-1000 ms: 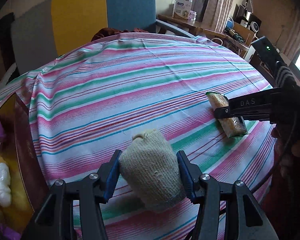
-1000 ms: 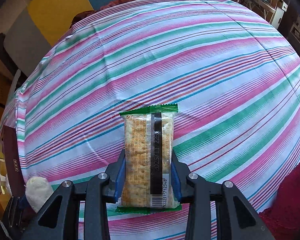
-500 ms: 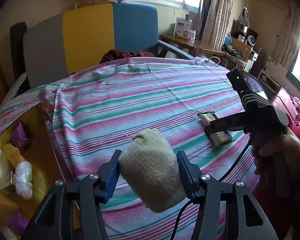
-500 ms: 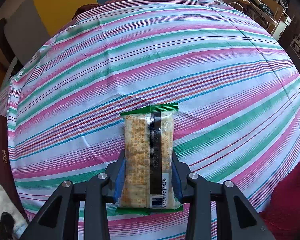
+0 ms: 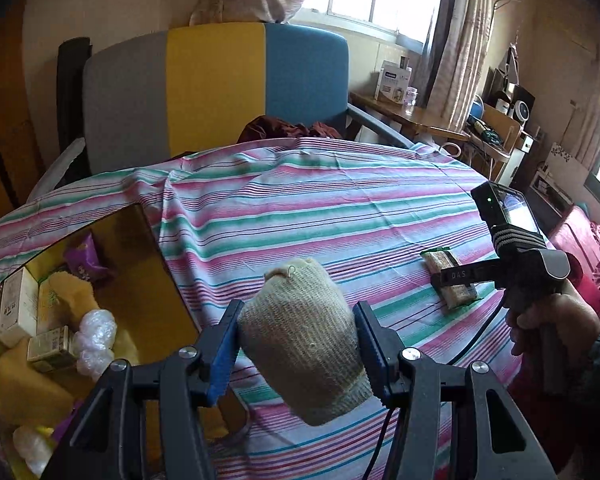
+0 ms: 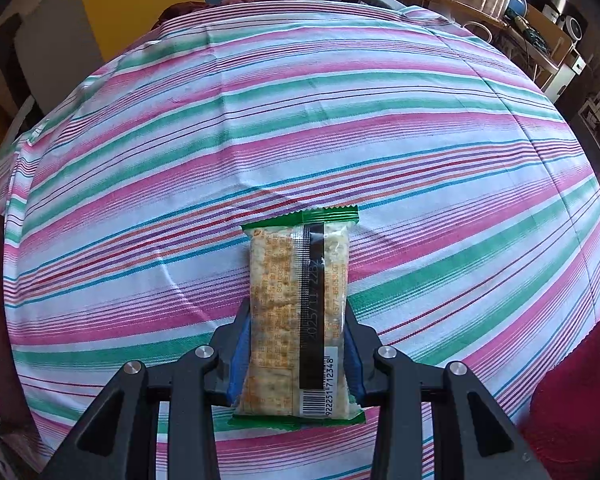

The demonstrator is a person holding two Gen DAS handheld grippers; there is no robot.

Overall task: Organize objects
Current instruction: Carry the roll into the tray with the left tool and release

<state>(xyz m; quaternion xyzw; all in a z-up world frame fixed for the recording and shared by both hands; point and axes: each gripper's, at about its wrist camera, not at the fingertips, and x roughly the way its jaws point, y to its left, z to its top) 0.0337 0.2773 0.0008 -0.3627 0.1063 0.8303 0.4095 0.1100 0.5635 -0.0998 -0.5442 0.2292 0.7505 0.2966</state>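
Two grippers, each holding one item above a striped counter.

Left gripper: blue-padded fingers clamped on a beige knitted cotton glove, raised over the counter's left edge. Right gripper: fingers gripping both long sides of a clear, green-edged cracker packet, barcode end nearest the camera, packet low over the pink, green and white striped cloth covering the counter. Left of the counter: yellow-lined open box containing small cartons and white wrapped bundles.
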